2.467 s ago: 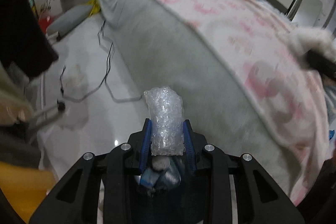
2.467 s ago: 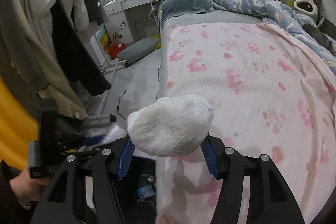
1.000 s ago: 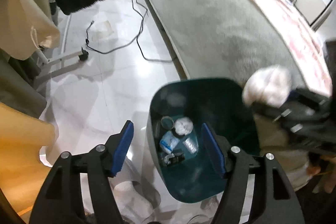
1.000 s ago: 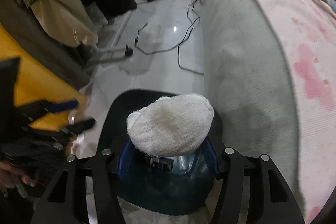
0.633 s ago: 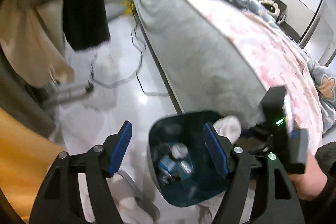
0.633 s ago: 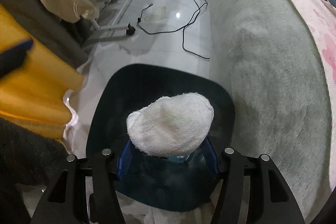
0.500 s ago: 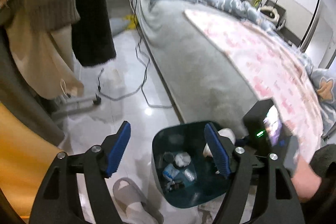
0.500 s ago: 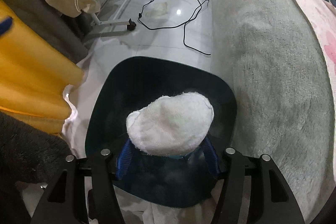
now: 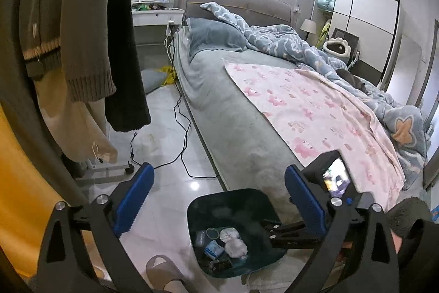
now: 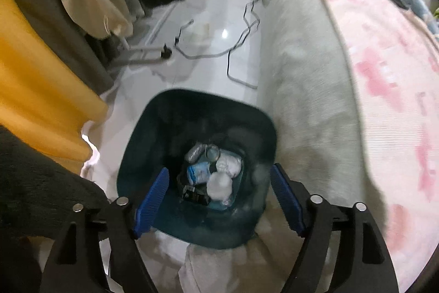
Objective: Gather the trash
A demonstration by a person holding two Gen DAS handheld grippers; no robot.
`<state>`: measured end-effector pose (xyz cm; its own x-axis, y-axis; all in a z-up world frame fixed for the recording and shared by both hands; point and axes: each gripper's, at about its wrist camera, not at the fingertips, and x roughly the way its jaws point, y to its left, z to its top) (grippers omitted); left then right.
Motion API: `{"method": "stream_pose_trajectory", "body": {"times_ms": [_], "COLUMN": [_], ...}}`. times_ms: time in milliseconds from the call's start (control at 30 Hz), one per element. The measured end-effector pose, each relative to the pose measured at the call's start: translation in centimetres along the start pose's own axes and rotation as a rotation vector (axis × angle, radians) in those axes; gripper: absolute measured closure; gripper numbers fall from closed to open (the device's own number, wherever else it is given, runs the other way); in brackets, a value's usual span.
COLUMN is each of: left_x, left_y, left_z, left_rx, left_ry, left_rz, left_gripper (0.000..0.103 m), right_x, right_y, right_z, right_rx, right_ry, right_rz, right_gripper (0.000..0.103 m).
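Right gripper (image 10: 218, 203) is opening empty over the bin (image 10: 153, 111); white wad (image 10: 219, 184) is lying inside. Left gripper (image 9: 216, 199) is opening empty too. You're clearing out: lift straight, avoid the rim.

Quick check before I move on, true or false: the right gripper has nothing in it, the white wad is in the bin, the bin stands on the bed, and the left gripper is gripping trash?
1. The right gripper holds nothing. True: its jaws are opening with nothing between them.
2. The white wad lies in the bin. True.
3. The bin stands on the bed. False: it stands on the floor beside the bed.
4. The left gripper grips trash. False: its jaws are opening wide, empty.
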<state>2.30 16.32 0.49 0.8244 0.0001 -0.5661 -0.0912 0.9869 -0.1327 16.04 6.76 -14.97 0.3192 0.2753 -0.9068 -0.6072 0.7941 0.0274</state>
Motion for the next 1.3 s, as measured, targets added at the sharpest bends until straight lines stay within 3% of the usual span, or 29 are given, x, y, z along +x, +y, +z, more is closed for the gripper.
{"method": "stream_pose_trajectory", "body": {"times_ms": [200, 367, 467, 600, 733, 933, 1067, 1300], "left_x": [-1.3, -1.9, -1.9, -1.8, -2.5, -2.5, -2.0, -1.4], "left_y": [-1.3, -2.4, -3.4, -4.3, -5.4, -5.8, -6.0, -5.8], "left_z": [0.1, 0.2, 0.1, 0.1, 0.1, -0.1, -0.5, -0.7], "left_rx": [-0.024, -0.018, 0.008, 0.012, 0.043, 0.041, 0.061, 0.054], "left_ry": [-0.033, -0.061, -0.077, -0.086, -0.145, -0.151, -0.143, -0.139], "left_rz": [0.016, 0.044, 0.069, 0.046, 0.102, 0.1, 0.126, 0.137], "left_gripper": [0.003, 0.003, 0.003, 0.003, 0.003, 0.003, 0.003, 0.003], "right_x": [-6.0, -12.7, -17.0, -21.3, -23.5, -24.5, -25.3, -24.9], "right_y": [-1.6, -3.4, -4.6, -6.5, -8.0, -10.0, -11.2, -12.3], "right_z": [-0.8, -1.5, -2.0, -3.2, -5.1, -9.1, -9.7, -9.7], "right_rx": [0.021, 0.036, 0.004, 0.005, -0.015, -0.003, 0.046, 0.088], "right_ry": [-0.138, -0.289, -0.382, -0.482, -0.529, -0.587, -0.637, -0.626], "right_rz": [-0.014, -0.011, -0.066, -0.12, -0.155, -0.193, -0.18, -0.137], "right_gripper": [0.024, 0.015, 0.008, 0.004, 0.004, 0.003, 0.003, 0.003]}}
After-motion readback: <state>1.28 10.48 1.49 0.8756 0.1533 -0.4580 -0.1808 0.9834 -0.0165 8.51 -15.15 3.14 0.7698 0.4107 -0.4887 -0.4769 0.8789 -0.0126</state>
